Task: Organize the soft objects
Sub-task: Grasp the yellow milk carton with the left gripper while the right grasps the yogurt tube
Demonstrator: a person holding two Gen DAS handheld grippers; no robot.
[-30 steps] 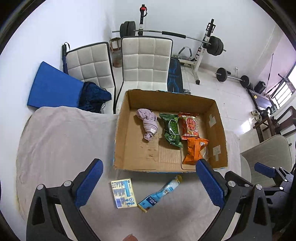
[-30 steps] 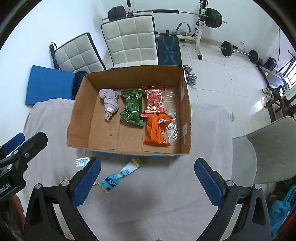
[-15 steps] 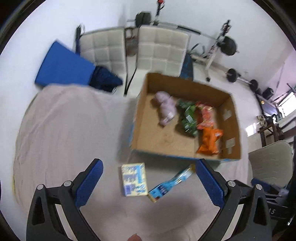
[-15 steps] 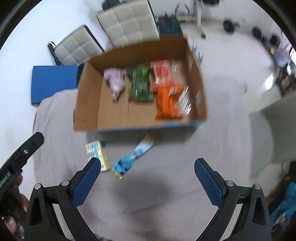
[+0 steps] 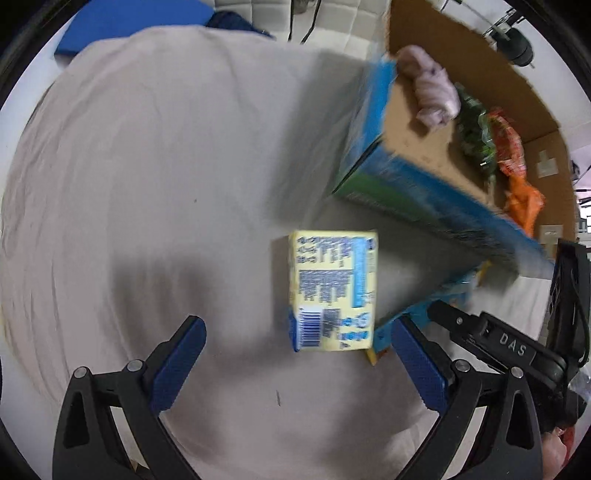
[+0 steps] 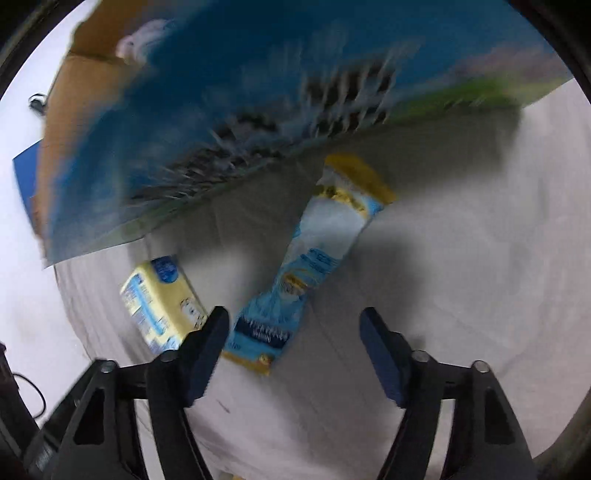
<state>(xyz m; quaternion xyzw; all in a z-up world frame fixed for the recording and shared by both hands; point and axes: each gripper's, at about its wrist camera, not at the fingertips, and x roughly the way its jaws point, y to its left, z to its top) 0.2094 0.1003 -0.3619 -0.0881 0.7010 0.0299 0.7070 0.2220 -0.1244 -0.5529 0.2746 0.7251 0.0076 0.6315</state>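
A yellow tissue pack (image 5: 334, 290) lies on the cloth-covered table, just ahead of my open, empty left gripper (image 5: 297, 363). It also shows in the right wrist view (image 6: 162, 304). A long blue and white snack packet (image 6: 314, 258) lies just ahead of my open, empty right gripper (image 6: 295, 350); its end peeks out in the left wrist view (image 5: 458, 288). Behind both stands the open cardboard box (image 5: 424, 199) holding a lilac cloth (image 5: 430, 90), a green packet (image 5: 476, 136), a red packet (image 5: 508, 147) and an orange packet (image 5: 524, 201).
The box's blue printed wall (image 6: 258, 110) fills the upper right wrist view, close above the packet. The right gripper's black body (image 5: 517, 350) sits at the right of the left wrist view. A beige cloth (image 5: 147, 184) covers the table. A blue mat (image 5: 122, 22) lies beyond the far edge.
Both grippers have dropped low and moved in toward the table. The left now hovers close behind the tissue pack, the right close behind the snack packet. Both stay open.
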